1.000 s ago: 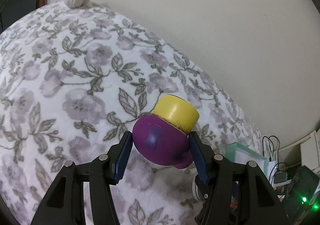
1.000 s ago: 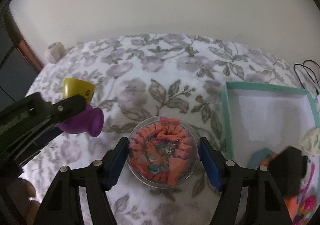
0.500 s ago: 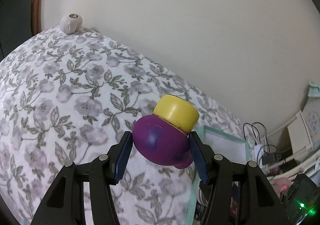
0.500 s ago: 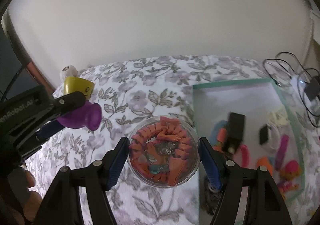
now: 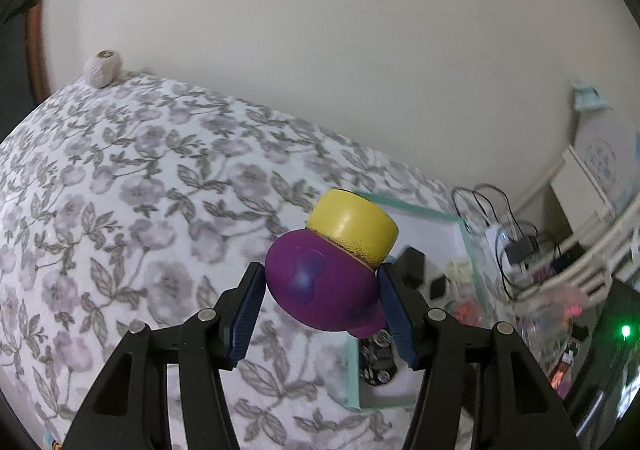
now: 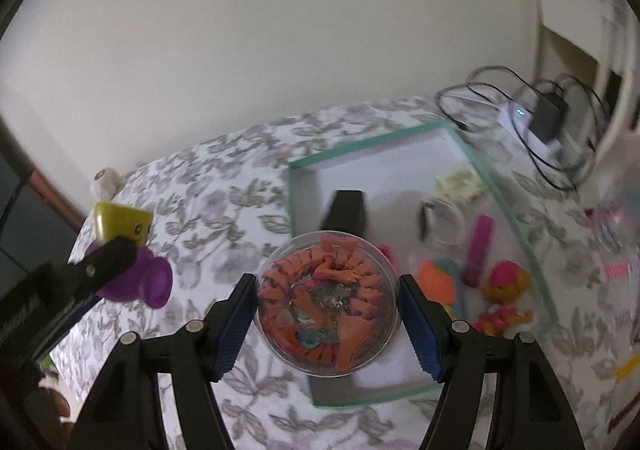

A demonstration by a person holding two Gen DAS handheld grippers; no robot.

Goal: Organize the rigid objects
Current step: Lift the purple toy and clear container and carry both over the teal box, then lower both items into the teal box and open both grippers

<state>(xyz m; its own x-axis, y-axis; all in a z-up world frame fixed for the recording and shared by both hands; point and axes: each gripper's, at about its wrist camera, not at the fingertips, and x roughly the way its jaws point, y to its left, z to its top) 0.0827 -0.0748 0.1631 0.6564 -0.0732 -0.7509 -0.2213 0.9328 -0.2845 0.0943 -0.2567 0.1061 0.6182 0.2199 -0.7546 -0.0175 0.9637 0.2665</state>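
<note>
Left gripper (image 5: pixel 322 314) clamped on purple-and-yellow toy (image 5: pixel 328 270), right gripper (image 6: pixel 326 324) clamped on clear round container (image 6: pixel 326 302), both carried above the teal-rimmed tray (image 6: pixel 500 189), presumably for depositing.

A floral bedspread (image 5: pixel 140 185) covered the bed; a twine ball (image 5: pixel 103 67) lay far left, cables (image 6: pixel 532 117) far right.

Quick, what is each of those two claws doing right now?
Left gripper: closed on the purple and yellow toy.
Right gripper: closed on the clear round tub.

Each hand-held gripper (image 5: pixel 322 316) has black slotted arms, silver pivot screws and ribbed blue pads (image 6: pixel 419 330).
</note>
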